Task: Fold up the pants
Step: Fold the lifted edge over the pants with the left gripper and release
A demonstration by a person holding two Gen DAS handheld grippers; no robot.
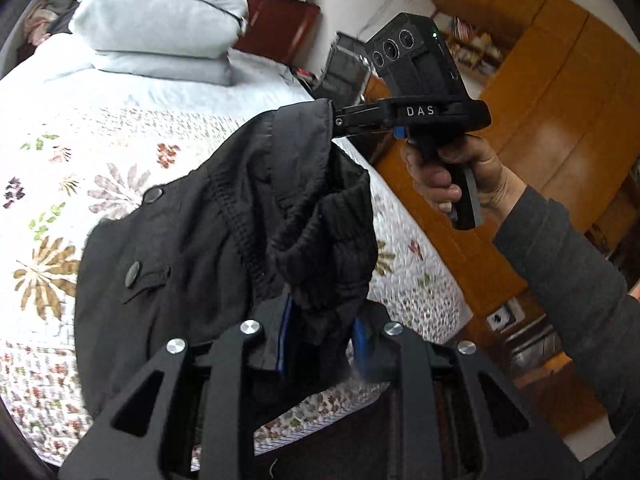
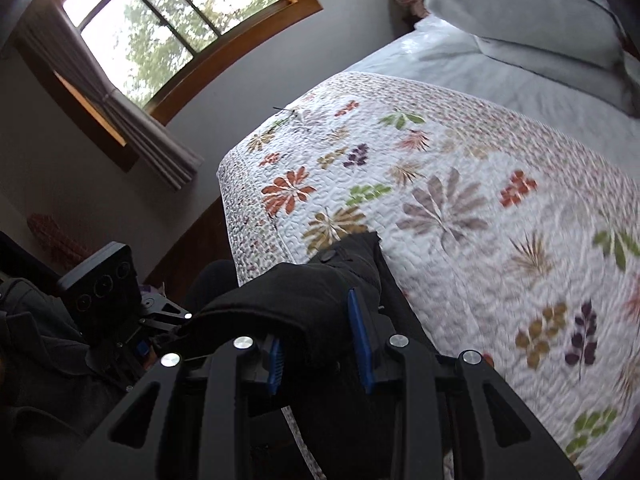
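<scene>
While both grippers hold black pants (image 1: 224,224) aloft over a floral quilt (image 1: 80,152), the left gripper (image 1: 320,332) pinches bunched waistband at 6 o'clock and the right gripper (image 1: 334,120) clamps an edge at 1 o'clock. Drawing the two apart, level, would likely spread the fabric flat before lowering.

Black matt cloth pants (image 1: 224,220) with ribbed knit cuffs and dull round buttons, beside the white quilted floral bedspread (image 2: 460,200) of stitched, puckered cotton-like cloth. Beyond that bedspread, smooth pale-blue fabric pillows (image 1: 160,20); matt black plastic left gripper (image 1: 322,336) with blue ribbed pads (image 1: 285,332) and shiny metal bolts.
</scene>
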